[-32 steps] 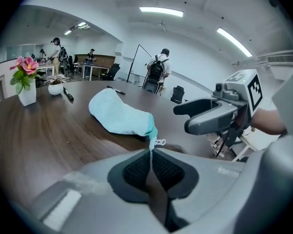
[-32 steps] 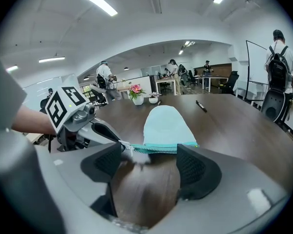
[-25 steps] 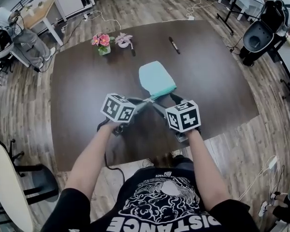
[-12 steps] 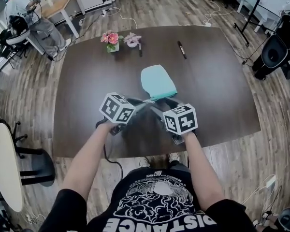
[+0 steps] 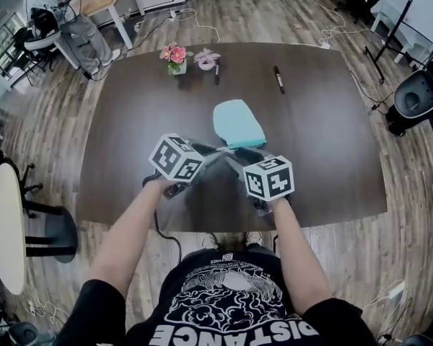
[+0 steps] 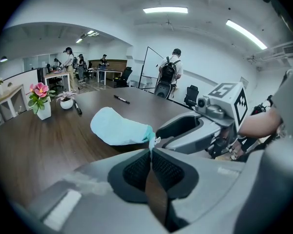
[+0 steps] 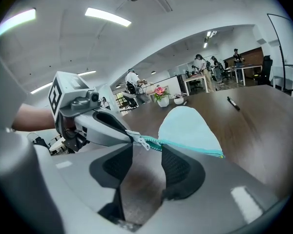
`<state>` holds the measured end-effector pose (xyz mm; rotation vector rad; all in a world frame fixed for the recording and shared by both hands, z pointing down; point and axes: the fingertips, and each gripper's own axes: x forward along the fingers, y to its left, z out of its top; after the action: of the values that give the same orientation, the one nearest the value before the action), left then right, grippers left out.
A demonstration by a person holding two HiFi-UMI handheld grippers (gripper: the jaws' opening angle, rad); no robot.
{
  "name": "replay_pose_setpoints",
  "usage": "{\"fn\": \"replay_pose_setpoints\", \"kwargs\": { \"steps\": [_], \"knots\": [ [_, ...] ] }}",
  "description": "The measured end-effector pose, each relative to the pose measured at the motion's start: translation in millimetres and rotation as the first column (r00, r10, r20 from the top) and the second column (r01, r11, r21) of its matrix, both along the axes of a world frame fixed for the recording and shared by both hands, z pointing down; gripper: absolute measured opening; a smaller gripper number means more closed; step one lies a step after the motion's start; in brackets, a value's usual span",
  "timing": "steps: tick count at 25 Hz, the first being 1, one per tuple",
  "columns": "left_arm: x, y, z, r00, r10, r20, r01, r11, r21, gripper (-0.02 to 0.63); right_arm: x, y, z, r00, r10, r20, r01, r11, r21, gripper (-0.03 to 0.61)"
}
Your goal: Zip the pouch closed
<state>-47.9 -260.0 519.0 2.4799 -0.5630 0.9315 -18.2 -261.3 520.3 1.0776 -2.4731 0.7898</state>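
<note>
On the dark table (image 5: 130, 157), a pot of pink flowers (image 5: 176, 55) stands just beside a smaller pot (image 5: 206, 60) (a dark pen (image 5: 216, 72) lies by it). A black marker (image 5: 279, 79) lies well apart from them.

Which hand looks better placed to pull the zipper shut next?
Right, probably. The right tool is closing around the zipper pull, not yet pinching it; the left tool is clamped on the pouch end, anchoring it.

The pouch (image 5: 238, 123) is soft, matt turquoise cloth. The table (image 5: 325, 143) is dark wood grain with a faint sheen; the floor (image 5: 411, 215) is paler wooden planks.
</note>
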Motion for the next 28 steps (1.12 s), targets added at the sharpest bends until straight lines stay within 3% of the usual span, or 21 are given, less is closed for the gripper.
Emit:
{"fn": "replay_pose_setpoints", "kwargs": {
  "steps": [13, 28],
  "knots": [
    [3, -2, -3, 0.999, -0.041, -0.020, 0.040, 0.999, -0.013, 0.018, -4, -7, -8, 0.994, -0.009, 0.110, 0.011, 1.000, -0.021, 0.139],
    [-5, -7, -13, 0.973, -0.197, -0.120, 0.195, 0.980, -0.030, 0.017, -9, -8, -20, 0.987, 0.055, 0.149, -0.057, 0.998, 0.008, 0.011]
  ]
}}
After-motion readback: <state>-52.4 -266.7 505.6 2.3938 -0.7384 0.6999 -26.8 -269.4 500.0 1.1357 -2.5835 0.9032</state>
